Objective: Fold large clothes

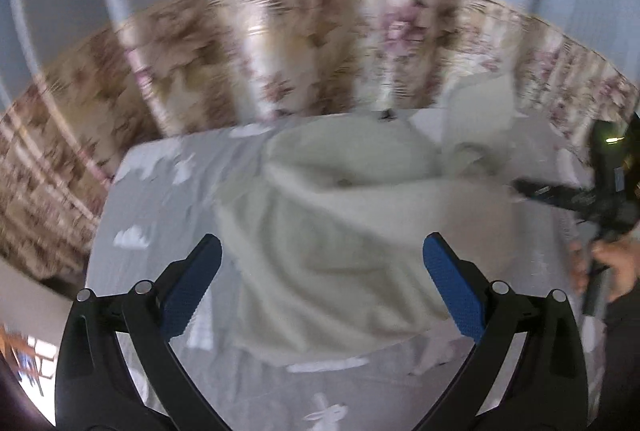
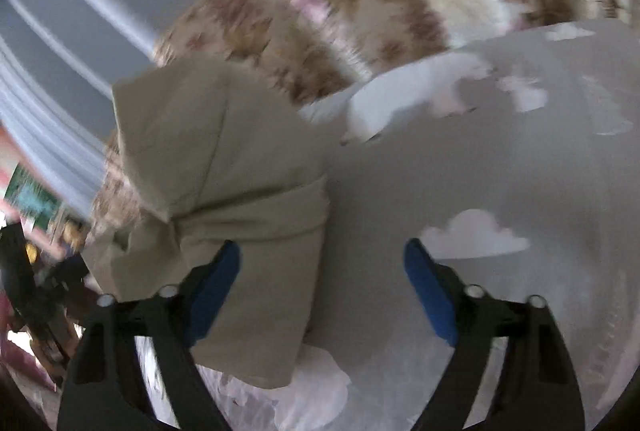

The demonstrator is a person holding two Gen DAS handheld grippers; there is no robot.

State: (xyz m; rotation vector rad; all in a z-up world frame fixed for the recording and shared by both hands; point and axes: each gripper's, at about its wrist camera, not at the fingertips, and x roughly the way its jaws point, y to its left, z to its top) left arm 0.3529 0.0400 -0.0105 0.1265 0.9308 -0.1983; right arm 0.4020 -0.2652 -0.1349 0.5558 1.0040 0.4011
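Left gripper (image 1: 322, 271): jaws released and spread wide, nothing between the blue pads, hovering above the cream garment (image 1: 340, 231) that fills the centre of the left wrist view. Right gripper (image 2: 322, 285): jaws likewise parted and empty; in the right wrist view the left pad overlaps the garment's edge, but no pinch on the cloth is visible. The garment (image 2: 224, 167) lies crumpled in loose heaps on the grey cloud-print sheet (image 2: 500, 171) of the bed, centre-left in the right wrist view, with a floral bedspread (image 1: 180, 71) beyond it toward the upper frame. A hand (image 1: 612, 267) holding the other tool appears at the right edge of the left wrist view. Handling judgement: the fabric appears soft, light and limp; it will drape and sag when lifted and will not hold a crease unaided. Recommended hold: pinch a hem or corner at each side, one layer only, and pull taut before folding. Both views are motion-blurred, so seams are hard to locate
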